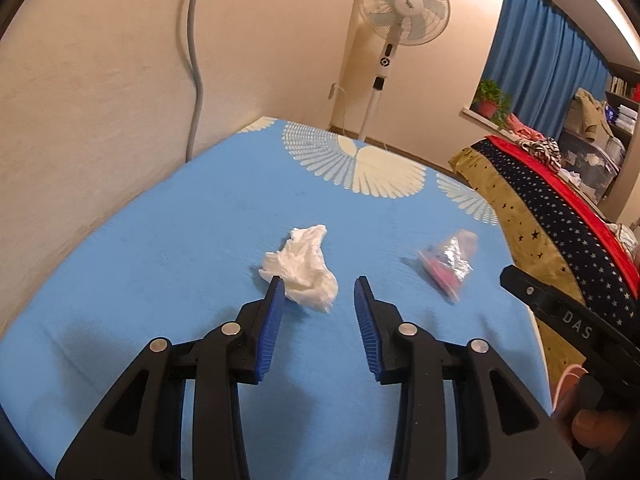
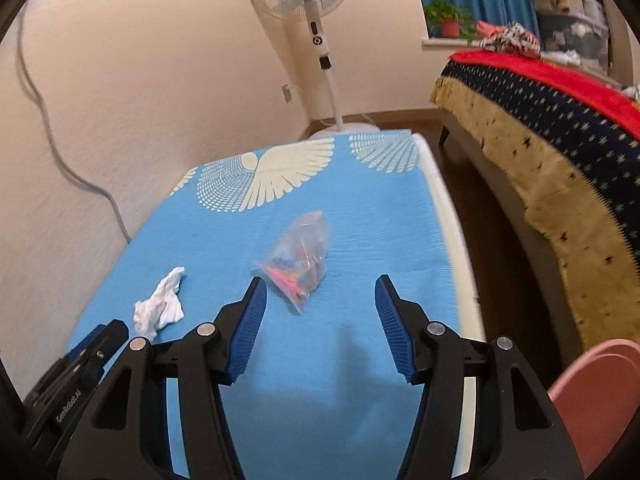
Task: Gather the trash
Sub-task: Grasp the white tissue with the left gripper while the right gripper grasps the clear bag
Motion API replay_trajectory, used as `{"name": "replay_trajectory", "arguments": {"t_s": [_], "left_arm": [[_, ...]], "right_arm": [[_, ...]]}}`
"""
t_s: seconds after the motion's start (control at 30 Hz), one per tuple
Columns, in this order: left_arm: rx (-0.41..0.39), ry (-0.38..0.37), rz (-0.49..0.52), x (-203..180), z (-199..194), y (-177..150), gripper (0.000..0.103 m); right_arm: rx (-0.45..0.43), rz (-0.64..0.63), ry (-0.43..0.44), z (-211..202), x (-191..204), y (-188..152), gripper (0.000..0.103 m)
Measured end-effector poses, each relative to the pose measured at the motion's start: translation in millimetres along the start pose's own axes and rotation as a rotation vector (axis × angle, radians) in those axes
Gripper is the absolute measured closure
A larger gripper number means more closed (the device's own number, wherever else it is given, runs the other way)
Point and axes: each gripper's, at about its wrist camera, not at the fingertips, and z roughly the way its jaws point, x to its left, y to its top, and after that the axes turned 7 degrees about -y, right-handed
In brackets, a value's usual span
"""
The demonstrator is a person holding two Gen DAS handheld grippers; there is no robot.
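Both jaws apart, nothing held. Left hand-held gripper [image 1: 320, 284] is lined up on the crumpled tissue [image 1: 302, 270]; its left finger looks to be right at the tissue's edge. Right hand-held gripper [image 2: 320, 284] faces the plastic bag [image 2: 298, 258] of colourful scraps, which sits just ahead, nearer its left finger. I'd push lower and further so each item sits fully between the pads, then close; the bag looks slippery, so grab its bulk, not the film. Both lie on the table [image 1: 160, 240] with a blue wing-print cloth. Fan [image 1: 400, 8] by the wall, bed [image 2: 560, 128] to the right, pink bin [image 2: 596, 400] near the right.
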Motion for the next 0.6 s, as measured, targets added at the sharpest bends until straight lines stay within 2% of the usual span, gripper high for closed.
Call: {"name": "replay_trajectory", "arguments": {"t_s": [0.1, 0.2, 0.37, 0.4, 0.43, 0.47, 0.5, 0.6], "left_arm": [[0.023, 0.005, -0.009, 1.9, 14.2, 5.0, 0.057], [0.064, 0.021, -0.031, 4.8, 27.7, 6.9, 0.057], [0.103, 0.051, -0.021, 6.6, 37.7, 6.2, 0.058], [0.109, 0.063, -0.023, 7.1, 39.1, 6.2, 0.068], [0.120, 0.067, -0.027, 7.5, 41.3, 6.0, 0.073], [0.127, 0.067, -0.026, 6.9, 42.7, 6.0, 0.076], [0.128, 0.066, -0.022, 5.9, 43.0, 5.7, 0.082], [0.122, 0.065, -0.014, 4.6, 41.7, 5.6, 0.090]], "right_arm": [[0.022, 0.003, 0.015, 19.3, 2.7, 7.2, 0.040], [0.077, 0.052, 0.043, 39.8, 1.2, 11.3, 0.039], [0.133, 0.011, 0.023, 61.4, 12.5, 6.8, 0.039], [0.141, 0.013, 0.015, 63.2, 12.4, 5.8, 0.042], [0.149, 0.017, 0.010, 64.8, 12.4, 5.2, 0.045], [0.149, 0.012, 0.014, 65.2, 13.8, 5.3, 0.053], [0.149, 0.005, 0.019, 65.3, 15.2, 5.9, 0.066], [0.141, -0.009, 0.030, 62.2, 16.1, 4.9, 0.079]]}}
